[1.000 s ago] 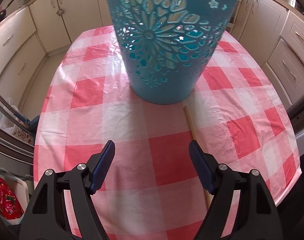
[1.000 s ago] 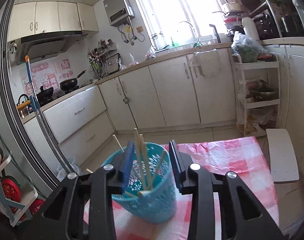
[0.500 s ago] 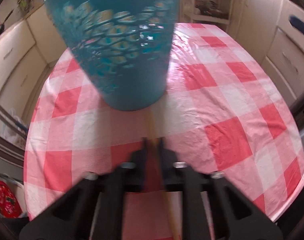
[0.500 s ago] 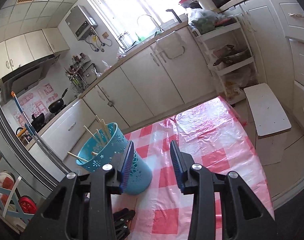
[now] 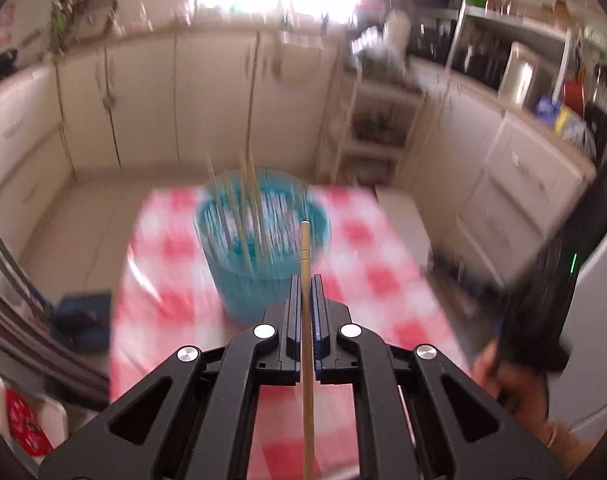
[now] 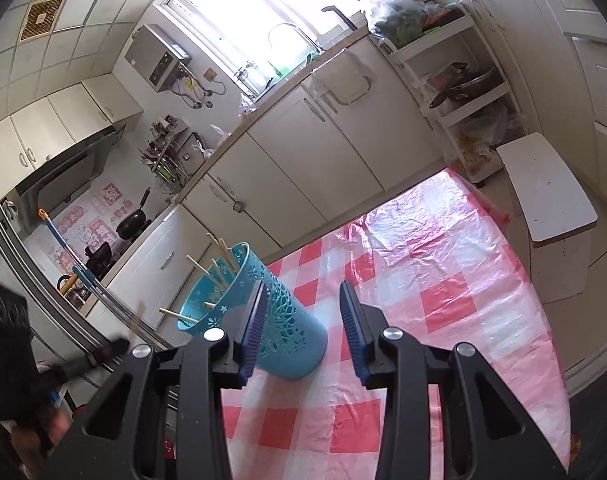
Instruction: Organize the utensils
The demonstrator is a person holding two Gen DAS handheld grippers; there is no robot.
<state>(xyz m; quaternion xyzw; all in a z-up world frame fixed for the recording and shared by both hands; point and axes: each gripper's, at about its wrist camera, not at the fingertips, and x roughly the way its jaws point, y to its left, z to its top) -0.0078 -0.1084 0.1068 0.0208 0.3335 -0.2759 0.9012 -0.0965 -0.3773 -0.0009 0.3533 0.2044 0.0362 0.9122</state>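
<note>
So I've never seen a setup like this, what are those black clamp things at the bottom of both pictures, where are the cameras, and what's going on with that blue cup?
There is no robot here. A person holds a two-finger clamp in each hand, and each one carries a wide-angle camera that looks forward along its fingers, so each picture shows its own clamp at the bottom.

The blurred picture is from the left tool. Its fingers are shut on a single wooden chopstick, pointing toward the teal utensil holder.

The sharp picture is from the right tool, which is open and holds nothing.

The holder stands on a table under a red-and-white checked tablecloth in a kitchen, and several chopsticks already stand in it.
</note>
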